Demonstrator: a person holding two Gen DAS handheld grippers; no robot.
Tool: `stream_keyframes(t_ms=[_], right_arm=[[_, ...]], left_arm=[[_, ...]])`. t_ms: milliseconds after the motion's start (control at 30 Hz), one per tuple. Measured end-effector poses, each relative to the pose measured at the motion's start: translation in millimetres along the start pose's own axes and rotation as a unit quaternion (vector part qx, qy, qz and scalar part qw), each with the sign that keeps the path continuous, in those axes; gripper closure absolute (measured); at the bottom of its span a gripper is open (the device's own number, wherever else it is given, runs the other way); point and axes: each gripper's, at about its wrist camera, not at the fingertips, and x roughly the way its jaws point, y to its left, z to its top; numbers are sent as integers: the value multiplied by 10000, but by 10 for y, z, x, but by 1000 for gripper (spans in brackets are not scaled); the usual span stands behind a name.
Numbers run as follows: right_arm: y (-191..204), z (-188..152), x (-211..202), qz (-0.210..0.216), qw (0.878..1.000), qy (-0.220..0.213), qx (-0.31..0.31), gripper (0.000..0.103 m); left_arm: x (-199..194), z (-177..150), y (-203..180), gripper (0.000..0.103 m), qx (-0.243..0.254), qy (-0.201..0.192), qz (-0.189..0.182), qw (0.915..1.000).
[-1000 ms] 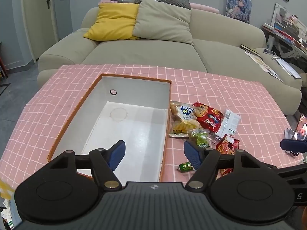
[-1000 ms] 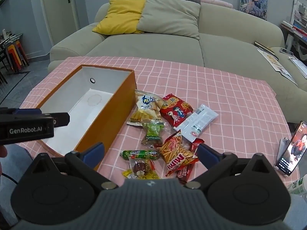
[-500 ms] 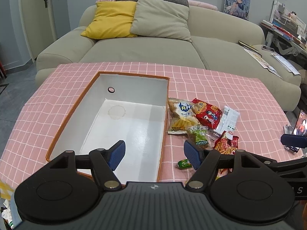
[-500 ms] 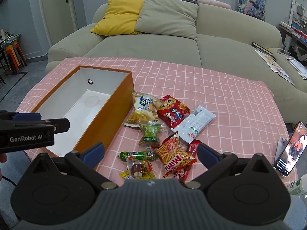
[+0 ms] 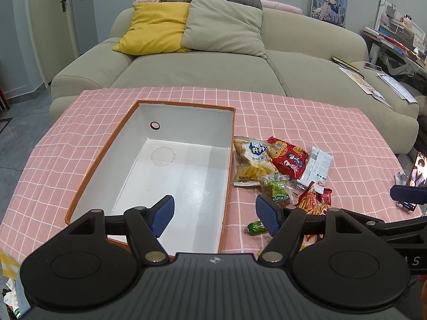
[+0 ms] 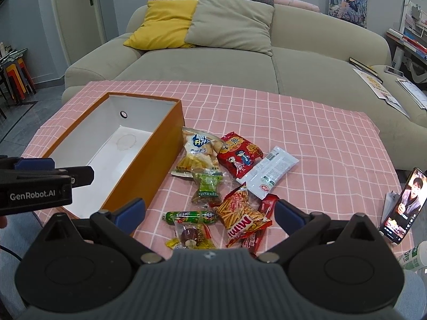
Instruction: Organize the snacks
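Both grippers tilt downward, fingers spread wide and empty: left gripper [image 5: 214, 214] over the box [image 5: 229, 165] at lower centre, right gripper [image 6: 210, 213] above the snacks [image 6: 241, 218].

A beige sofa [image 6: 240, 61] with a yellow cushion [image 6: 162, 24] and a grey cushion [image 6: 229, 24] stands behind a table covered in a pink checked cloth [image 6: 307, 133], while a phone [image 6: 403, 205] with a lit screen leans propped near the cloth's right edge.
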Motion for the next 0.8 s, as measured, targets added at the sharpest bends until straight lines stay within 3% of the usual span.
stream_keyframes(t_ms=[800], right_arm=[[9,-14,14,10,10000,37,41,4]], left_arm=[[-12,-16,-14,20,57,32,3,10000]])
